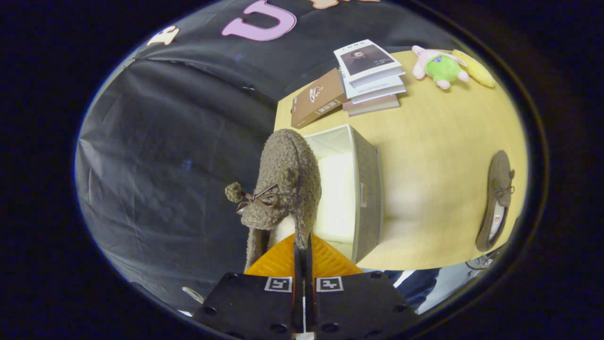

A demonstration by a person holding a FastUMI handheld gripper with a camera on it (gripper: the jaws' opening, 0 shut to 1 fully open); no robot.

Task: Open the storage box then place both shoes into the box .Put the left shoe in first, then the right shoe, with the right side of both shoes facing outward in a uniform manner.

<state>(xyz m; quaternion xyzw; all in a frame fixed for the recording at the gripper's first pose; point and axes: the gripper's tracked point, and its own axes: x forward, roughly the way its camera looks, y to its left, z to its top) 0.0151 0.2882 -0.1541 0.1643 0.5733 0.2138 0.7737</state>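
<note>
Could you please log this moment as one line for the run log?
gripper: fingers shut on fuzzy shoe | storage box: open, beside held shoe | second shoe: on table

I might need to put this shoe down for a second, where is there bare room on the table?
The gripper is shut on the shoe. The widest bare table lies between the open box and the other shoe. It is crowded at the far end, by the books and the plush toy.
</note>
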